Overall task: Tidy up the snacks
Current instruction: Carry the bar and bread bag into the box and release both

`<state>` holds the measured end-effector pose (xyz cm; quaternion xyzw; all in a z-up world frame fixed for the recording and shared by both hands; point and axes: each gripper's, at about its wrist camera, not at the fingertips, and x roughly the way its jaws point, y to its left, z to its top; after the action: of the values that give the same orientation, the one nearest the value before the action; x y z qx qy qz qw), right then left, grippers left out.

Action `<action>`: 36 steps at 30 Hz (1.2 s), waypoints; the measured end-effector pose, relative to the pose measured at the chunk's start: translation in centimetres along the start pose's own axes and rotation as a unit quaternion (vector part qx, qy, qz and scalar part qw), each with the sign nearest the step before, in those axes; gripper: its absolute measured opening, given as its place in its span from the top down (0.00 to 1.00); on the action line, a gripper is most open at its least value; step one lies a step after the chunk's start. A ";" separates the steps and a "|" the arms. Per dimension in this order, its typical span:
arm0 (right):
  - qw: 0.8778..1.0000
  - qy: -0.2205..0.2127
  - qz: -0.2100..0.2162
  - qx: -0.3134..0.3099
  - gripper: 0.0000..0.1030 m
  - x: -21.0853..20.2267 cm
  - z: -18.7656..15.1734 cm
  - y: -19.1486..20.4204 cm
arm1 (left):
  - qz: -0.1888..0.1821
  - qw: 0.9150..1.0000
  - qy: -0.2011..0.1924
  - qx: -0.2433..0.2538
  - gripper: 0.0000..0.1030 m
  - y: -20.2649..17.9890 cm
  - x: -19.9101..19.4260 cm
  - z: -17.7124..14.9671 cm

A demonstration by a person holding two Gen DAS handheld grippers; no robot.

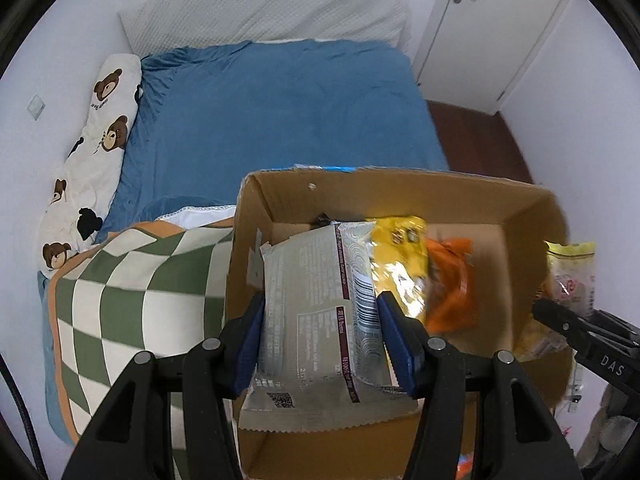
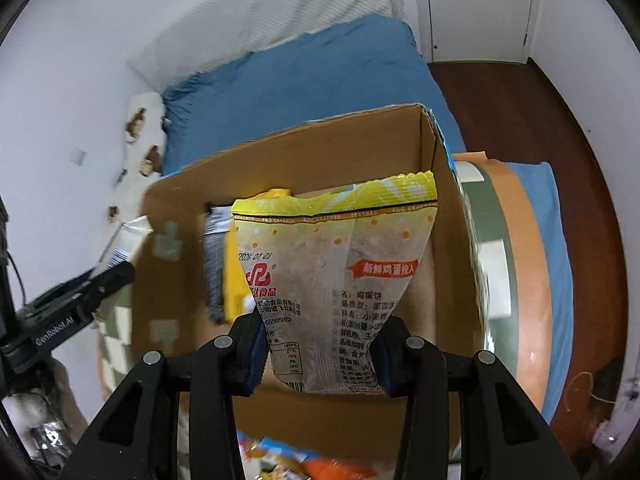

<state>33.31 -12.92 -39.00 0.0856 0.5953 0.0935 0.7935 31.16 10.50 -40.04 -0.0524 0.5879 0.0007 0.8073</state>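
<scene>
Over a cardboard box (image 1: 524, 216) standing on a bed (image 1: 280, 112), both tongs carry snack packs. The left gripper (image 1: 320, 332) is clamped across the width of a grey cookie packet (image 1: 312, 300), whose long axis runs straight ahead from the jaws and hangs over the box's left side. The right gripper (image 2: 320, 356) pinches the lower end of a yellow egg-cracker bag (image 2: 332, 264), which also stretches ahead of its jaws, over the open box. Directly below and beyond the left tongs, a yellow pack (image 1: 400, 256) and an orange pack (image 1: 452, 284) already lie inside; each load appears to need only lowering and releasing.
</scene>
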 end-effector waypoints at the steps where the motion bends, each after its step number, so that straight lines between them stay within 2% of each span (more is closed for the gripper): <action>1: 1.000 0.005 -0.007 -0.001 0.56 0.8 0.3 -0.1 | 0.003 1.000 0.004 0.002 0.49 0.0 0.7 0.2; 6: 0.999 0.029 -0.041 -0.007 0.56 4.6 2.5 -0.7 | 0.018 0.999 0.026 0.005 0.49 0.3 3.8 1.0; 14: 0.996 0.042 -0.071 -0.019 0.56 8.1 4.1 -1.2 | 0.025 0.997 0.077 0.004 0.48 0.9 8.2 1.5; 16: 0.996 0.047 -0.073 -0.016 0.54 8.7 4.5 -1.3 | 0.020 0.996 0.084 0.000 0.48 1.1 8.7 1.5; 17: 0.996 0.051 -0.075 -0.015 0.49 9.0 4.5 -1.3 | 0.021 0.996 0.085 0.003 0.44 1.0 8.7 1.5; 18: 0.995 0.055 -0.076 -0.018 0.44 9.3 4.6 -1.2 | 0.012 0.996 0.084 0.005 0.41 0.9 8.7 1.5; 19: 0.995 0.059 -0.075 -0.018 0.40 9.6 4.7 -1.0 | 0.003 0.997 0.082 0.007 0.25 0.7 8.6 1.5; 20: 0.995 0.061 -0.076 -0.020 0.29 9.6 4.5 -0.7 | -0.003 0.996 0.084 0.008 0.11 0.5 8.5 1.5; 21: 0.995 0.063 -0.073 -0.023 0.22 9.8 4.5 -0.3 | -0.007 0.997 0.083 0.007 0.11 0.5 8.4 1.5; 24: 0.994 0.062 -0.079 -0.032 0.10 10.0 4.2 0.7 | -0.007 0.997 0.079 0.007 0.11 0.4 8.1 1.4; 28: 0.995 0.054 -0.079 -0.027 0.09 9.5 3.8 1.2 | -0.025 0.997 0.072 -0.007 0.10 0.8 7.5 1.1; 32: 0.996 0.046 -0.075 -0.029 0.09 8.4 2.7 1.2 | -0.020 0.999 0.050 -0.010 0.11 0.9 6.1 0.1; 36: 0.996 0.023 -0.074 -0.032 0.09 6.7 1.1 1.3 | -0.038 0.999 0.021 -0.026 0.11 1.3 4.3 -1.5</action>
<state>36.11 -10.01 -44.63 0.0137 0.6152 0.0555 0.7863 31.01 11.37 -44.72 -0.0954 0.6023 -0.0160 0.7924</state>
